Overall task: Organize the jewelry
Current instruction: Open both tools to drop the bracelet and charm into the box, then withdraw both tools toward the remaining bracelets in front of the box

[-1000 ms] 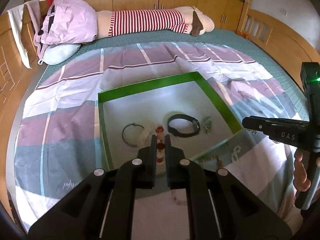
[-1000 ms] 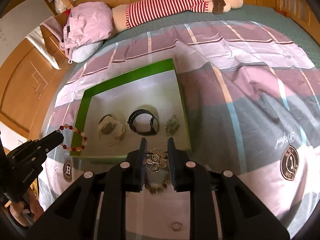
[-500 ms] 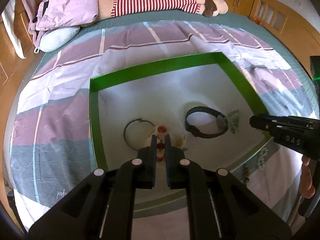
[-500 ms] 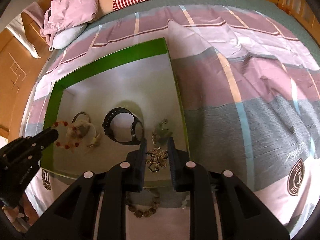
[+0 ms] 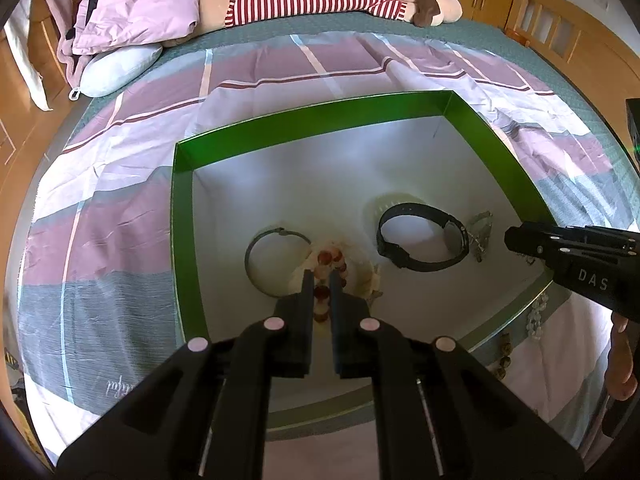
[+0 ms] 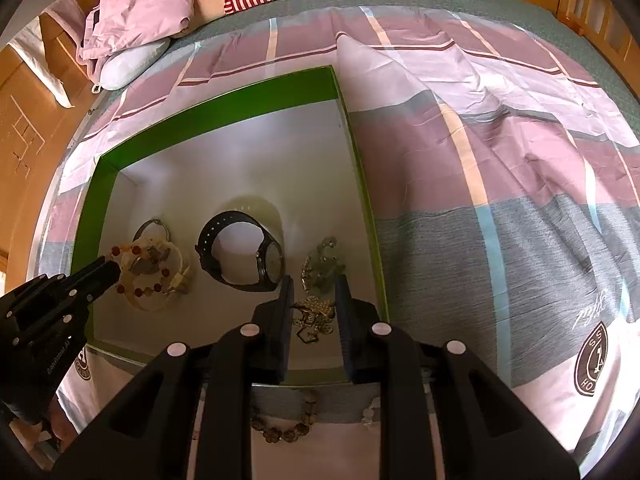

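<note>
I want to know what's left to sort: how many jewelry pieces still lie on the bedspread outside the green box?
2: a brown bead bracelet and a clear bead piece, both just outside the box's near wall. The grippers may hide more.

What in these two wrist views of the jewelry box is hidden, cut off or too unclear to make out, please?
- Brown bead strand outside the green box: right wrist view, the right gripper covers part of it.
- Red bead bracelet: left wrist view, its lower part sits behind the left gripper.
- Silver piece: left wrist view, too small to identify.
- Person's hand: left wrist view, cut off by the frame edge.
</note>
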The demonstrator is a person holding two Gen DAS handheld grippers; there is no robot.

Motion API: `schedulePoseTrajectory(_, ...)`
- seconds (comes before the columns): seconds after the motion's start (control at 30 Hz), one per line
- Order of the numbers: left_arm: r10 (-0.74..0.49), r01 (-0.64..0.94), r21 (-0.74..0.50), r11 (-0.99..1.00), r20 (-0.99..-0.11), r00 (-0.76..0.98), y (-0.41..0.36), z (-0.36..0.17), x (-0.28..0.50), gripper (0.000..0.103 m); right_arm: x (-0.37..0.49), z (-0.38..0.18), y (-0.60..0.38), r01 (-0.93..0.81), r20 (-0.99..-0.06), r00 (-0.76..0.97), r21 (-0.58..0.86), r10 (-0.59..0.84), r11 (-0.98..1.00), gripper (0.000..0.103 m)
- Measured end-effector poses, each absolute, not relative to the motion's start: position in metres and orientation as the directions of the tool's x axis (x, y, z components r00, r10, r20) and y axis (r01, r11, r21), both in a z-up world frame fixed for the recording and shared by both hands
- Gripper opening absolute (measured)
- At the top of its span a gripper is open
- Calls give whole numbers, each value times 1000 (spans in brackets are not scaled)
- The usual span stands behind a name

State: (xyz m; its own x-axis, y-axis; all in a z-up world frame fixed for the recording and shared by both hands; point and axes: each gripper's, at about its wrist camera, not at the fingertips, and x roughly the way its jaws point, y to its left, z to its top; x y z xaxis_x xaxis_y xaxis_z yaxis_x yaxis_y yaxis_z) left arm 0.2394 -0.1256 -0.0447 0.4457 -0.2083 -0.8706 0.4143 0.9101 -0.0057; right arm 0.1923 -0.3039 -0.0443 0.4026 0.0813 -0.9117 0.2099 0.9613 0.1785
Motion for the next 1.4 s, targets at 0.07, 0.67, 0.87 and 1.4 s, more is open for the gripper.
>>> schedulePoseTrajectory(0.07,-195,407,5,913,-872,449,-126,-47,239,7,193,-45,-305,213,-910,405,185,86,959,21)
schedulePoseTrajectory(0.67,-137,351,44,935,-869,475,-119,-52,240,45,193,-46,-297,198,-912,396,197,105,960,30)
schedulePoseTrajectory(0.87,-138,335,37,941,-864,483,-114,-47,238,68,188,-38,-292,169,-898,427,193,104,966,30)
schedulePoseTrajectory(1.4,-134,369,69,927,-857,497,-118,-14,191,68,146,-6,-283,185,-876,469,223,113,957,30)
